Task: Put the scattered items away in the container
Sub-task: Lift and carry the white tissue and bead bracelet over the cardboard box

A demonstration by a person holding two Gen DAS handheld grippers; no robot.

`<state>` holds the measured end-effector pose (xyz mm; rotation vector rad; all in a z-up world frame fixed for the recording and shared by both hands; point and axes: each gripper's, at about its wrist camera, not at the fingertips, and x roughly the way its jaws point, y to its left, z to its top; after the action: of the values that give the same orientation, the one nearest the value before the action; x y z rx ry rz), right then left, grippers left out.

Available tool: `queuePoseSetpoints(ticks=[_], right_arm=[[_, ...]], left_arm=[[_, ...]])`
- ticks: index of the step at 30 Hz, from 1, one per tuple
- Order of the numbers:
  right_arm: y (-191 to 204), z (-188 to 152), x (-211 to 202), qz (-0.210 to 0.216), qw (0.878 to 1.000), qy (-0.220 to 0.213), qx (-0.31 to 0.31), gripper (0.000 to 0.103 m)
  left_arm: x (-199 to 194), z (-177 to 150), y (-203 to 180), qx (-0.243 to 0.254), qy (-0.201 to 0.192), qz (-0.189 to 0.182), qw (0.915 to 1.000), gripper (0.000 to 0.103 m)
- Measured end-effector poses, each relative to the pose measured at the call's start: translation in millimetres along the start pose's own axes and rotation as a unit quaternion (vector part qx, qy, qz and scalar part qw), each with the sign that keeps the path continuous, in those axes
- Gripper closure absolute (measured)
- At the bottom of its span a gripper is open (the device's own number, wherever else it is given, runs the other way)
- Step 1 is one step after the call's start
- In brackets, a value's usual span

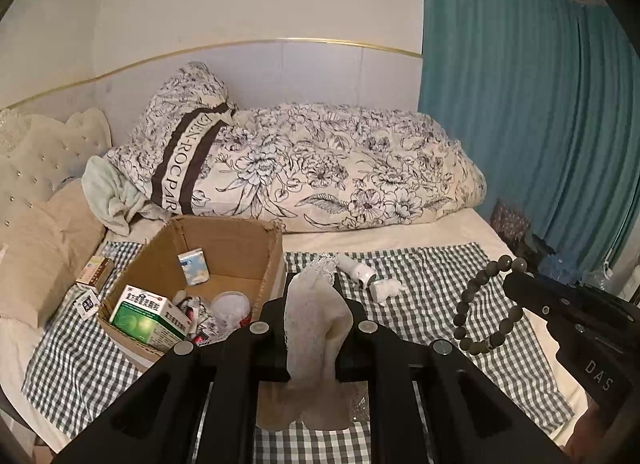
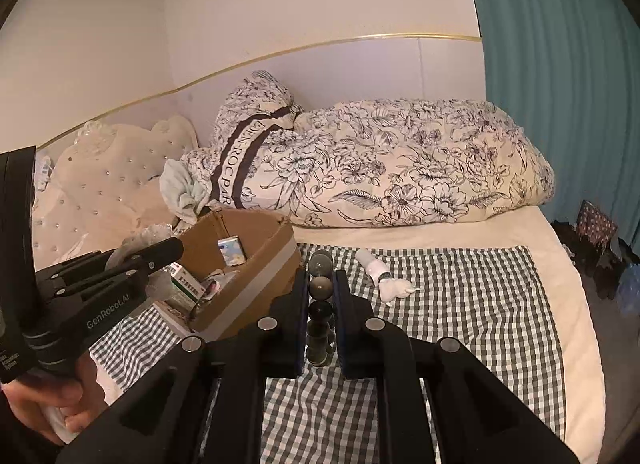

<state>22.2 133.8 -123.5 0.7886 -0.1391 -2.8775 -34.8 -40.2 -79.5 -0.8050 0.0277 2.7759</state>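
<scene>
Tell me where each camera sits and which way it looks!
Left wrist: sits on the left gripper, looking along its fingers across the bed at the cardboard box; it grips a lacy cloth; the right gripper shows, holding a bead bracelet.
Right wrist: sits on the right gripper, facing the floral quilt; the left gripper and a hand show.
Shared: box, quilt, checked cloth.

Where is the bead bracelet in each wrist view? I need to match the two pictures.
Left wrist: bead bracelet hangs at right, from the right hand-held gripper.
Right wrist: bracelet at centre, clamped between the pads.
Shared landmark: cardboard box on the checked cloth.
</scene>
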Motion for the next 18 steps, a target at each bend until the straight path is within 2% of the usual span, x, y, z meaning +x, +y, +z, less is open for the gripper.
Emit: queuePoseSetpoints(ticks=[18], right_arm=[[39,18,1,0.013,1.000,-0.008,-0.025,0.092]], left_arm=[[-15,13,44,-0.012,-0.009,0.017,0.9997,0.091]])
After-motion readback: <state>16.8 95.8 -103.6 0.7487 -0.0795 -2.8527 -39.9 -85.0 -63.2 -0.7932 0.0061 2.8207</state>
